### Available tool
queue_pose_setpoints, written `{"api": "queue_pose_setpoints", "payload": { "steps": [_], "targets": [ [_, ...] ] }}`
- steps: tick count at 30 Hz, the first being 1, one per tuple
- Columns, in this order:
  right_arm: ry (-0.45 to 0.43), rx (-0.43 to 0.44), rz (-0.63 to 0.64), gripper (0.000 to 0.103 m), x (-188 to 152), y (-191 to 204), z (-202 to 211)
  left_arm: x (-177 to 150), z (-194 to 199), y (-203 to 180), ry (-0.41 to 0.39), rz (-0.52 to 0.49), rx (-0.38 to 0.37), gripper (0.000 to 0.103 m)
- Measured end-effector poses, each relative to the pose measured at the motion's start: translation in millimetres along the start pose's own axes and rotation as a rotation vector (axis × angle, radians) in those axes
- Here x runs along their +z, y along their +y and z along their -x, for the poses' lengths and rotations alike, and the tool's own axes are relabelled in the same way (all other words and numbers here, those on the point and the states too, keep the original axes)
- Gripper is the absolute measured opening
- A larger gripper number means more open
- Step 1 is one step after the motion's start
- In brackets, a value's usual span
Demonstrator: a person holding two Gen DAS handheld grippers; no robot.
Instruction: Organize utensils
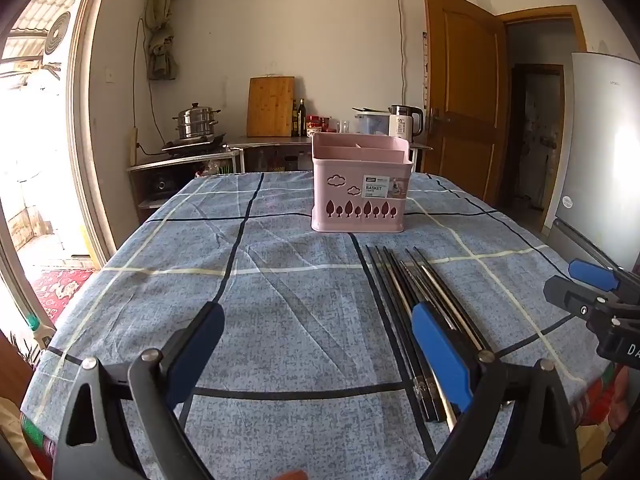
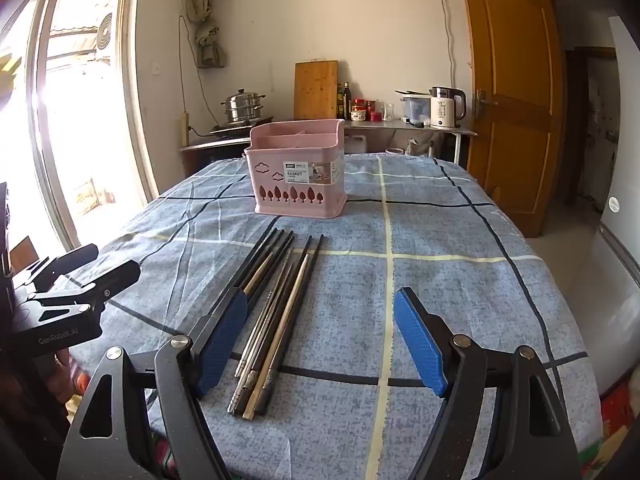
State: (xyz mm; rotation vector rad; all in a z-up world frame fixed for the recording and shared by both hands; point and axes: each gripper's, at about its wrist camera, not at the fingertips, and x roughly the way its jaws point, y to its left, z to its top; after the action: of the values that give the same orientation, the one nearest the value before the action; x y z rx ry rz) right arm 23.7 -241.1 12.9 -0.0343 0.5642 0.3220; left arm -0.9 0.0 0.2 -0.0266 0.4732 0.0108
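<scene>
The left gripper (image 1: 316, 344) is held with its fingers spread wide over bare tablecloth (image 1: 280, 300), nothing between them, and the right gripper (image 2: 320, 336) is likewise spread and empty, just right of the chopsticks (image 2: 272, 300). These are laid as a loose bundle on the cloth before the pink basket (image 2: 298, 176), well apart from it. They are judged light, stiff and slippery, so a pinch across several at mid-length is advised.
</scene>
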Motion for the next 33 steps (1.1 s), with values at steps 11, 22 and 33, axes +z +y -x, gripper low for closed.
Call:
{"api": "queue_pose_setpoints", "payload": {
  "steps": [11, 22, 33],
  "targets": [
    [-0.019, -0.005, 0.006, 0.076, 5, 0, 12, -2, 1, 2, 0.010, 0.008, -0.009, 0.097],
    [-0.025, -0.005, -0.001, 0.076, 3, 0, 9, 1, 5, 0, 0.016, 0.006, -0.011, 0.097],
    [-0.032, -0.004, 0.000, 0.076, 2, 1, 11, 2, 6, -2, 0.016, 0.009, -0.016, 0.096]
  ]
}}
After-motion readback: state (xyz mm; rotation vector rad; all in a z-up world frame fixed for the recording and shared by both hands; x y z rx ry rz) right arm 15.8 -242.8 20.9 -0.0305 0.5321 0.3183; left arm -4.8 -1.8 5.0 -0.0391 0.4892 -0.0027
